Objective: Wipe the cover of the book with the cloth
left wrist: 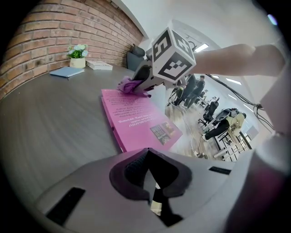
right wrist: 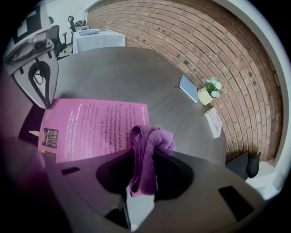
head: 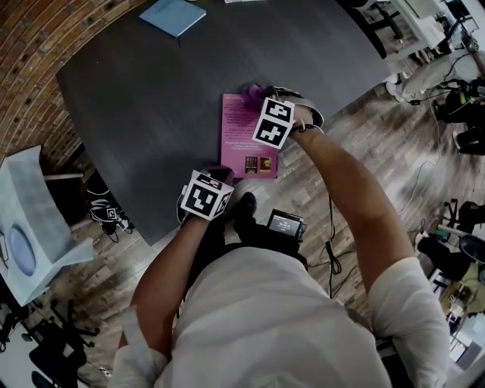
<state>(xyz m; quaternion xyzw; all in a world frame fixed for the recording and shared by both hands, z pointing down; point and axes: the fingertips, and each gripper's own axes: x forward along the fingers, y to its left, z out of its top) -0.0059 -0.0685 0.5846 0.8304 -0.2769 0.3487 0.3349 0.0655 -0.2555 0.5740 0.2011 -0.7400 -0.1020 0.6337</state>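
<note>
Subject item: a book [head: 244, 140] with a smooth magenta cover lies flat on the dark grey, faintly grained bench [head: 136, 106], at the centre of the head view and close to the bench's rounded near edge. The cover carries several lines of small white print, too fine to read, and two small dark cover pictures side by side near its lower edge. The right hand-held gripper [right wrist: 143, 168] is clamped on a purple cloth [right wrist: 146, 148], a soft napped fabric bunched into folds. The wad protrudes past the jaw tips and sits at the book's upper edge in the head view. Whether it presses on the cover cannot be confirmed. The left hand-held gripper [left wrist: 152, 182] has its jaws drawn together with nothing between them, the tips at the book's lower left corner; contact cannot be determined. Each gripper bears a cube of black-and-white square markers [head: 273, 121]. A thin light-blue notebook [head: 173, 15] lies at the upper left of the head view, well apart from the book. A red brick wall [head: 30, 45] fills the upper left corner. In the right gripper view, a small potted plant with pale flowers [right wrist: 208, 91] stands just beside the notebook.
</note>
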